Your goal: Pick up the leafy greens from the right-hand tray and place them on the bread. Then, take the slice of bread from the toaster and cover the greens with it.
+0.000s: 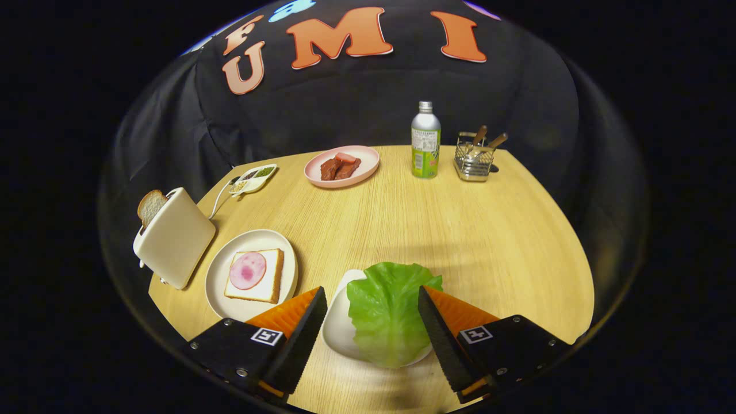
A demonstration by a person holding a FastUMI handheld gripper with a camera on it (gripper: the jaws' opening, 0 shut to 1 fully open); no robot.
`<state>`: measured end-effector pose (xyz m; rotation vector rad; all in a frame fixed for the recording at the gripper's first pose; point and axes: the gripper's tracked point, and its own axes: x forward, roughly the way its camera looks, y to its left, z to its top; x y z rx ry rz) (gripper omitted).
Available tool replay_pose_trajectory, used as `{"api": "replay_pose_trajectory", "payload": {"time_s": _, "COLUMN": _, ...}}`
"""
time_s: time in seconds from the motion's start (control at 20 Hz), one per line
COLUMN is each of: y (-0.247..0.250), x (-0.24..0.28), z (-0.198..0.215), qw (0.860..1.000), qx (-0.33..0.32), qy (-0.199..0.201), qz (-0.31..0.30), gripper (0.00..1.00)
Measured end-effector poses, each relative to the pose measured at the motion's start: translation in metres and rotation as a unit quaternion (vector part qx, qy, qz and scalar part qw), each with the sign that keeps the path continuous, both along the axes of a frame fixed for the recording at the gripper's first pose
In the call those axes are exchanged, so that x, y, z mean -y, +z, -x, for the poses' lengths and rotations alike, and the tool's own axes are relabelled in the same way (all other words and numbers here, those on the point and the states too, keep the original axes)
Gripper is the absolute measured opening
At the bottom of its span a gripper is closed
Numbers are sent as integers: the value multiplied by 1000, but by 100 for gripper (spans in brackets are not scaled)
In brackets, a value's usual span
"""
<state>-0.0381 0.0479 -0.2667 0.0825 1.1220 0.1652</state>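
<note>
Item: leafy greens (386,310) lying on white tray (336,333); likely light, floppy, tear-prone. I am holding my gripper (372,307) apart around them, aiming for the thicker middle.

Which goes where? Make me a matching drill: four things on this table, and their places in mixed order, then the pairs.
Things:
1. lettuce
2. ham
3. bread slice
4. bottle

Places:
A. in the toaster slot
B. beside the wire caddy
C. on a small white tray, between the open fingers of the hand-held gripper
D. on the toast on the white plate

Pairs: 1-C, 2-D, 3-A, 4-B
</note>
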Motion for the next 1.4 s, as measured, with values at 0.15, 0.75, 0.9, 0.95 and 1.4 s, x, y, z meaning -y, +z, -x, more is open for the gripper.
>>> {"api": "replay_pose_trajectory", "payload": {"time_s": 0.15, "y": -13, "x": 4, "z": 2, "qw": 1000, "qx": -19, "qy": 2, "qz": 11, "gripper": 95}}
{"api": "replay_pose_trajectory", "payload": {"time_s": 0.75, "y": -69, "x": 16, "z": 20, "qw": 995, "qx": -84, "qy": 5, "qz": 53, "gripper": 87}}
{"api": "replay_pose_trajectory", "payload": {"time_s": 0.9, "y": -70, "x": 22, "z": 16, "qw": 995, "qx": -60, "qy": 14, "qz": 75, "gripper": 73}}
{"api": "replay_pose_trajectory", "payload": {"time_s": 0.95, "y": -71, "x": 20, "z": 14, "qw": 995, "qx": -57, "qy": 17, "qz": 75, "gripper": 65}}
{"api": "replay_pose_trajectory", "payload": {"time_s": 1.4, "y": -67, "x": 22, "z": 10, "qw": 998, "qx": -43, "qy": -8, "qz": 50, "gripper": 6}}
